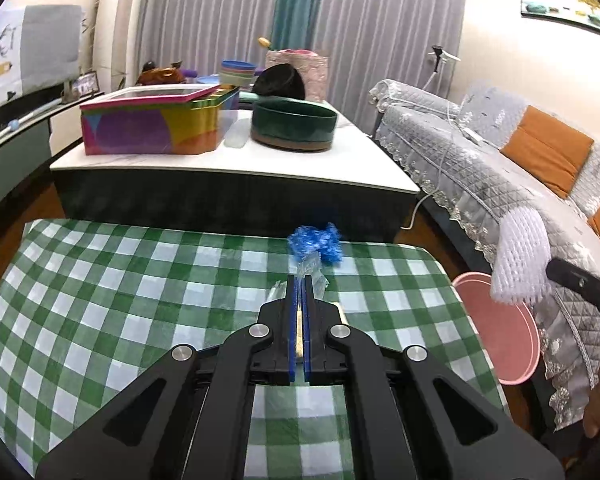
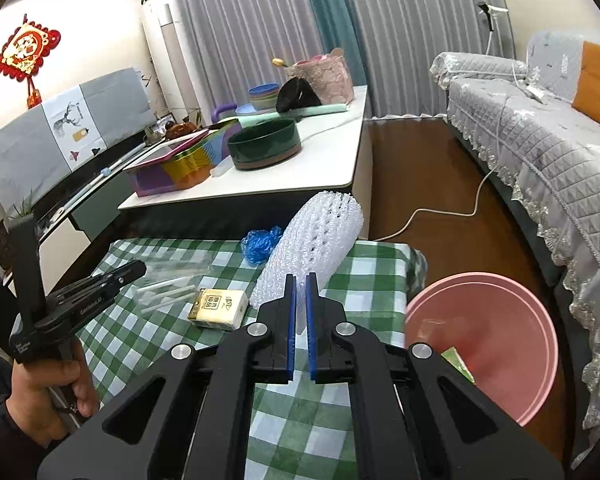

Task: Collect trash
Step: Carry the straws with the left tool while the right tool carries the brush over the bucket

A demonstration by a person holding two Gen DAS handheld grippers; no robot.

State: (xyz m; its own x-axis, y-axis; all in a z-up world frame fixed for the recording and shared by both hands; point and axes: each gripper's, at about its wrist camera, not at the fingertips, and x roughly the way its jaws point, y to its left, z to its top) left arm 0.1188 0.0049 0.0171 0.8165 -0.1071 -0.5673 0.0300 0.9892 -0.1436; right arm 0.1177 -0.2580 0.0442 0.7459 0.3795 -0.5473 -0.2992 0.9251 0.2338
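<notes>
Both hands loaded, so head for the bin

Your right hand-held gripper (image 2: 299, 280) is clamped on the white foam net (image 2: 320, 236), the left hand-held gripper (image 1: 300, 280) on the clear wrapper (image 1: 312, 270). Swing past the table's (image 2: 172, 252) right edge and let go only once you're over the pink bin (image 2: 500, 344).

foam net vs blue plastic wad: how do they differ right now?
The foam net is white open mesh; the blue plastic wad is crinkled film. The foam net is clamped in the right gripper, raised off the table; the blue plastic wad lies loose on the checked tablecloth near its far edge. Both are light packaging scrap.
</notes>
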